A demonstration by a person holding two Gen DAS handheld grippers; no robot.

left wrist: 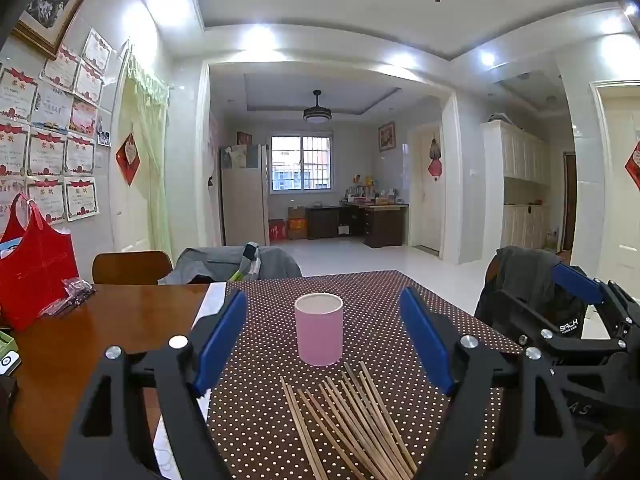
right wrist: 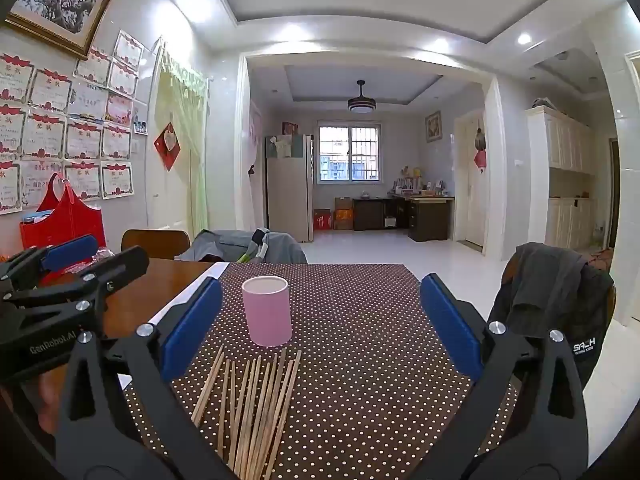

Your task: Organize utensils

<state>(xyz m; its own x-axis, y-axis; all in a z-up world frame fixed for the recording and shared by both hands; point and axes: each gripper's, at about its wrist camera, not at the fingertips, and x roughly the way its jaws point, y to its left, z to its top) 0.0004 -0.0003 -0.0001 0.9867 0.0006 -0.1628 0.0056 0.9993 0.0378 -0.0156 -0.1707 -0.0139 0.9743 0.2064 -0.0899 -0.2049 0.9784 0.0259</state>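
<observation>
A pink cup (left wrist: 319,330) (right wrist: 267,312) stands upright on the brown dotted tablecloth (left wrist: 380,300). Several wooden chopsticks (left wrist: 352,420) (right wrist: 256,408) lie fanned out on the cloth just in front of it, on my side. My left gripper (left wrist: 322,296) hovers above the sticks, open wide, with the cup framed between its blue pads and nothing touching them. My right gripper (right wrist: 322,282) is also open and empty, held level; the cup and sticks sit left of its centre. Each gripper shows at the edge of the other's view, its fingers (left wrist: 578,282) (right wrist: 70,250) apart.
The cloth covers the right part of a wooden table (left wrist: 120,320). A red bag (left wrist: 36,268) and a small plastic packet (left wrist: 74,292) sit at the far left. Chairs draped with clothes stand at the far side (left wrist: 240,264) and the right (right wrist: 556,292).
</observation>
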